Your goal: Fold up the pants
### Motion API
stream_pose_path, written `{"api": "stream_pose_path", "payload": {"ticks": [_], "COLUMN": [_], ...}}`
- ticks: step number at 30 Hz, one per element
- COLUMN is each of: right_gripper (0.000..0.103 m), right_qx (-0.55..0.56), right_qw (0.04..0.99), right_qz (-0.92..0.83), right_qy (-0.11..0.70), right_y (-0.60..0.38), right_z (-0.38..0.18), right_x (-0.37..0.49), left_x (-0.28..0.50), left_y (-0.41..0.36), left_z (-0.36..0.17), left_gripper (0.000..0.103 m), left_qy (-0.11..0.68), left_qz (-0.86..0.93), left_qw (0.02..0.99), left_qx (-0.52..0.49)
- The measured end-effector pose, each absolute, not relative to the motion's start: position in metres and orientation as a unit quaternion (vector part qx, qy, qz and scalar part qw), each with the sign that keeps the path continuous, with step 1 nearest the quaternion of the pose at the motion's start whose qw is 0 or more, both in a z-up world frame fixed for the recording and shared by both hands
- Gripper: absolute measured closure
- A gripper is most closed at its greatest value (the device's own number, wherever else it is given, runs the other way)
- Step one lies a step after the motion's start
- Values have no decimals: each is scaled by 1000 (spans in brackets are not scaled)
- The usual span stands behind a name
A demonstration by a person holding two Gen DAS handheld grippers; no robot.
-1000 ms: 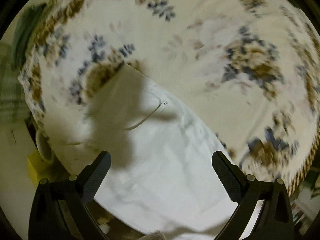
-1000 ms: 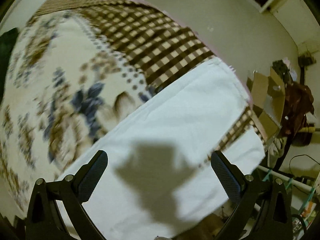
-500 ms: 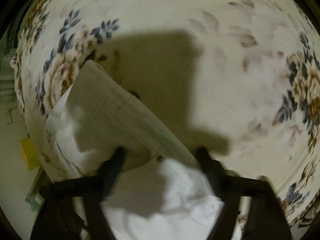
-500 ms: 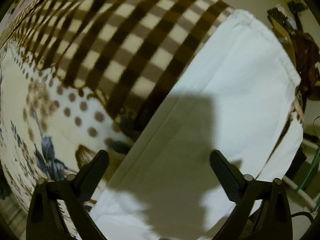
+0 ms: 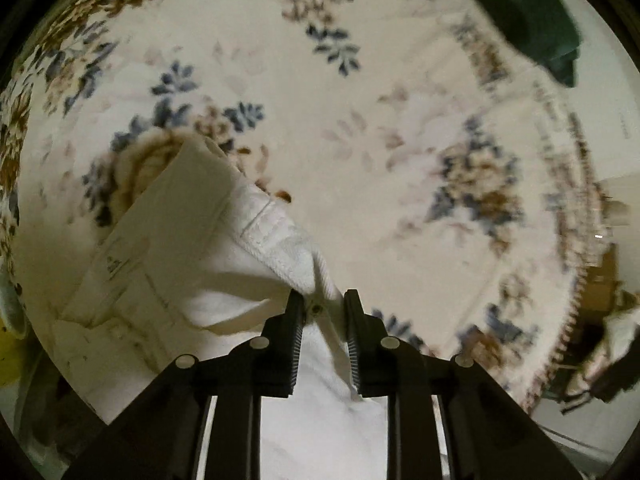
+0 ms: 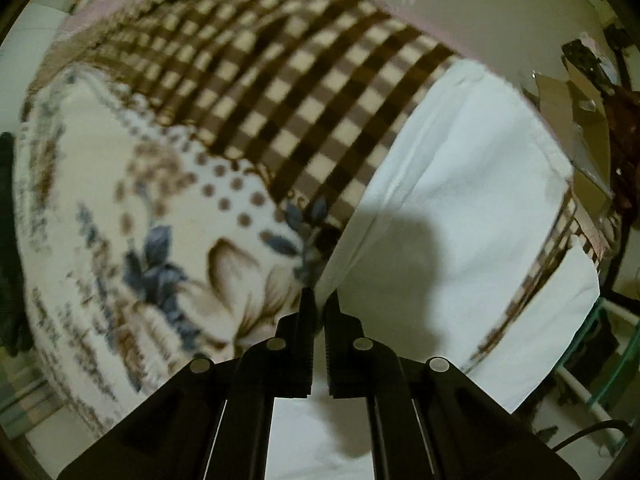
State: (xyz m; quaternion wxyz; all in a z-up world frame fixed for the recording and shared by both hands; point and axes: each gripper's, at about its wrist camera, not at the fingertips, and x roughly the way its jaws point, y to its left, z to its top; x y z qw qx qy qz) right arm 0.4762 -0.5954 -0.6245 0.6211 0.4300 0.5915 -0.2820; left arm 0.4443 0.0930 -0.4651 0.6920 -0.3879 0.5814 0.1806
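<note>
While both grippers pinch the white pants [image 5: 224,264], left gripper [image 5: 320,304] on the waistband, right gripper [image 6: 320,300] on a leg edge at twelve o'clock, uneven lifting could slip fabric free.

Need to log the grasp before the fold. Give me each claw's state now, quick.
Left claw: closed on the white pants at the waistband.
Right claw: closed on the pants' edge.

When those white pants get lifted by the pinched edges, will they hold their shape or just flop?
Probably flop: the white pants already bunch and crease at the left gripper. In the right gripper, the leg drapes over the bed's edge. They look like thin cloth, so likely light.
</note>
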Motion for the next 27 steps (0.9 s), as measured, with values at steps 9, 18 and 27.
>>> {"api": "stream_pose_path", "payload": {"ticks": [9, 18, 27], "right_gripper": [99, 99, 99], "right_qx": [420, 390, 399], "right_qw": [702, 711, 670], "right_qz": [-227, -236, -260], "right_qy": [529, 536, 570], "right_y": [-591, -578, -585], "right_z": [-539, -577, -656], "right_x": [358, 223, 152], "left_x": [331, 216, 171], "left_y": [82, 91, 90], "left_z": [-437, -516, -597], "left_gripper": [86, 86, 86], "left_qy": [533, 571, 613], "left_qz": [125, 146, 170], "left_qw": [725, 685, 654], "left_qx": [-418, -428, -411]}}
